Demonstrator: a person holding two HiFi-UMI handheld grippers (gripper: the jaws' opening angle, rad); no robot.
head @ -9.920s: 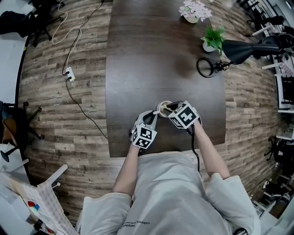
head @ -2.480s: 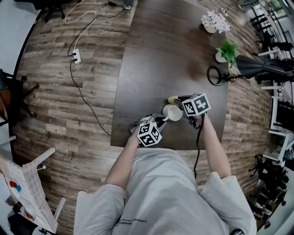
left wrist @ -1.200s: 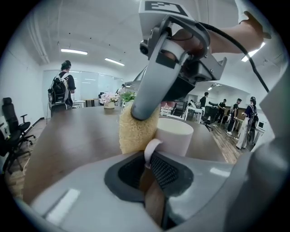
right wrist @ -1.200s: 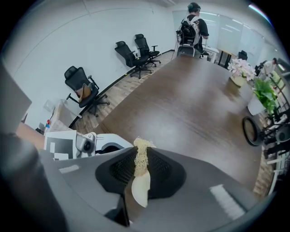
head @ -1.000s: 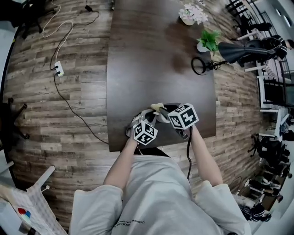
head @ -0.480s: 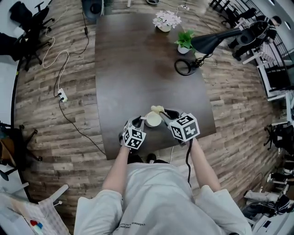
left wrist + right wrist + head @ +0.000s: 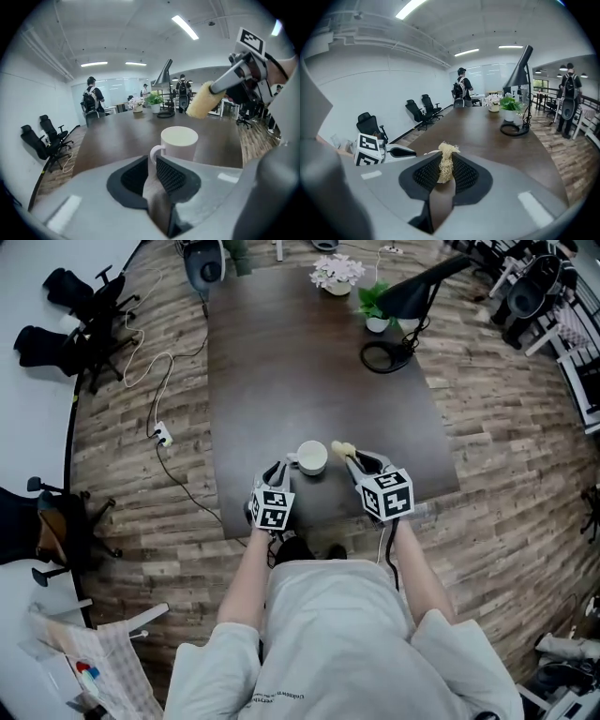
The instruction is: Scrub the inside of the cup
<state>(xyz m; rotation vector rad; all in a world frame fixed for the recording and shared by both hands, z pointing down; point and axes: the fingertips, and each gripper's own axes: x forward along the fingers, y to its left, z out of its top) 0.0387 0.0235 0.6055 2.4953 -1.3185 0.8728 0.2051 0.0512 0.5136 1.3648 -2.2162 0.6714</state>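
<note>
The cup (image 7: 179, 143) is pinched by its handle in the left gripper (image 7: 151, 166); a scrubber (image 7: 341, 449) is clamped in the right gripper (image 7: 445, 168), held beside it

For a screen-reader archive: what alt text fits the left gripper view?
The left gripper pinches the handle of a white cup standing upright on a dark table. At upper right, the right gripper holds a yellowish scrubber, outside the cup.

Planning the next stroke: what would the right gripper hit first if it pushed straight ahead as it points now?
Probably nothing near: beyond the scrubber in its jaws lies bare table; the cup sits off to its left.
</note>
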